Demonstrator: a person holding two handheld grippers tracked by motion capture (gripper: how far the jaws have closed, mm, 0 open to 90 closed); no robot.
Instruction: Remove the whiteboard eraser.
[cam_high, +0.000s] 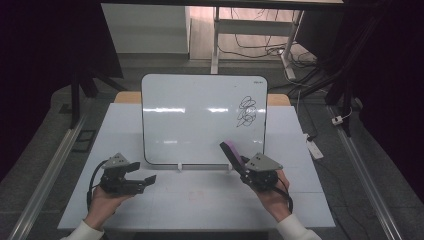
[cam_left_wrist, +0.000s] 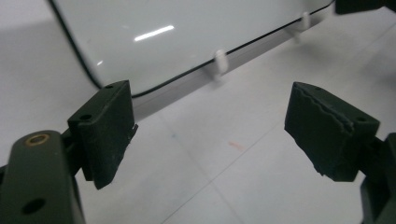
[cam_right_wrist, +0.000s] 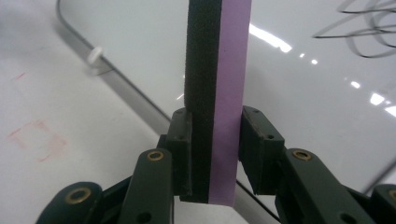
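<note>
While the person's left hand (cam_high: 102, 202) rests low on the white table (cam_high: 165, 205), it holds the left gripper (cam_high: 142, 175) just above the surface, with its jaws standing wide apart and nothing between them; in the left gripper view the two black pads (cam_left_wrist: 108, 130) are far from each other, and between them I see bare table with a faint orange mark (cam_left_wrist: 236, 145); beyond these jaws is the lower left rounded corner of the whiteboard (cam_high: 200, 117), which stands nearly upright on small white clip feet (cam_left_wrist: 220, 61) at the middle of the table; its surface is mostly clean and reflects the ceiling lights; on its upper right part is a black scribble (cam_high: 246, 111) of looped lines; further right, the right gripper (cam_high: 239, 161) is held by the right hand (cam_high: 270, 195) close in front of the lower right corner of the board; its jaws are closed on an eraser (cam_high: 231, 151), a flat block with a purple back and a dark felt side; in the right gripper view the eraser rises straight up between the two pads (cam_right_wrist: 254, 149), felt on the left and purple on the right; its top end is near the board surface, but I cannot tell if it touches; on the table at the left of this view is a faint red square mark (cam_right_wrist: 37, 137).
</note>
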